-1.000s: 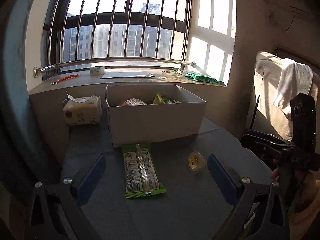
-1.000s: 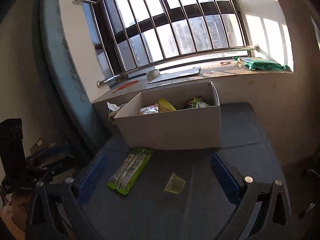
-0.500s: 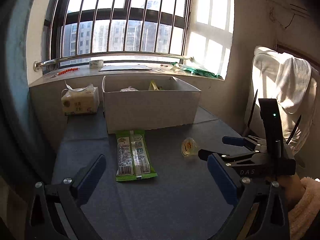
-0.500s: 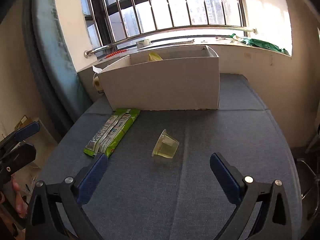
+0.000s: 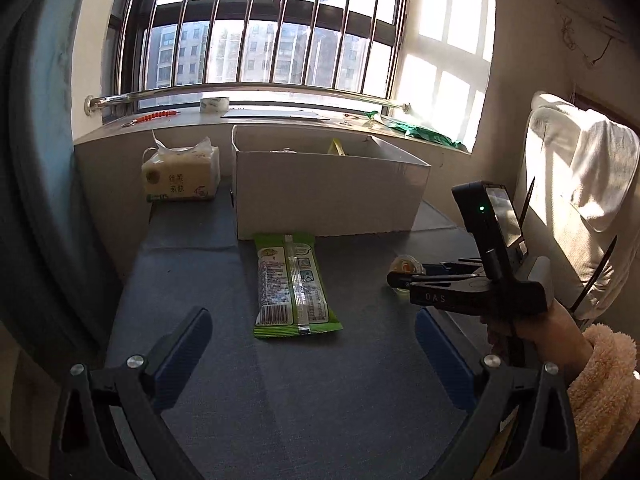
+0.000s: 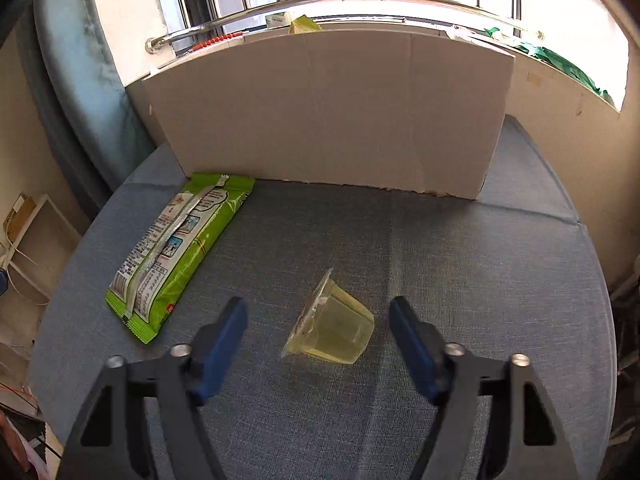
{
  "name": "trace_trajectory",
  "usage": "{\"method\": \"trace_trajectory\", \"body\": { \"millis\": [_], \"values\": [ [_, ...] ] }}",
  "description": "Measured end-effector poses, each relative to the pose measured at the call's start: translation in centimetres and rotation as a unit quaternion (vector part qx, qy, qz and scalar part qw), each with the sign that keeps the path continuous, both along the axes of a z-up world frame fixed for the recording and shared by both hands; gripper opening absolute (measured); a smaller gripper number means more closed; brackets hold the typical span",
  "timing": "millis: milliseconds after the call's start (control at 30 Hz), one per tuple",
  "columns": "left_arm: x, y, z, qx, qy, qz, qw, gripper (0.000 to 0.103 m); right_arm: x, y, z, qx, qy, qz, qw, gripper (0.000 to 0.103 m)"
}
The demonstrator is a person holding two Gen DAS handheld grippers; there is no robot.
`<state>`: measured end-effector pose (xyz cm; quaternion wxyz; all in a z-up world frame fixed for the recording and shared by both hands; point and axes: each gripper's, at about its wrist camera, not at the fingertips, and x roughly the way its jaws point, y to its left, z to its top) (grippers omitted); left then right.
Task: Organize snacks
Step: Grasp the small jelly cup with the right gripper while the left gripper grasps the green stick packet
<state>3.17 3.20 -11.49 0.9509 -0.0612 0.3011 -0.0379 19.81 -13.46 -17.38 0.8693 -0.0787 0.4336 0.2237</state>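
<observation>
Pale yellow translucent jelly cup (image 6: 332,328), centre frame. Lime-green printed snack packet (image 6: 178,248) with clear seam strip, left. Plain white cardboard box (image 6: 332,112), top. Blue-grey woven tabletop (image 6: 500,280). Blue finger pads (image 6: 224,332).

Right gripper (image 6: 318,312) jaws spread around tipped jelly cup (image 6: 332,330).

L tool (image 5: 312,344) jaws wide apart, held low. R tool (image 6: 318,320) jaws apart, not gripping, angled down.
</observation>
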Motion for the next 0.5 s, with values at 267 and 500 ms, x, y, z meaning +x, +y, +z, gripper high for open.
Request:
{"method": "trace_trajectory", "body": {
  "millis": [267,500],
  "values": [
    [3.2,-0.8,-1.4,0.023,0.046,-0.008,0.9986,0.103,-1.7,-2.6,1.7,0.057,0.016,0.004,0.998,0.032],
    [10.9,-1.3,-3.7,0.041,0.126,-0.01,0.9912,0.103,-5.1,-6.0,3.9,0.106,-0.001,-0.019,0.994,0.033]
  ]
}}
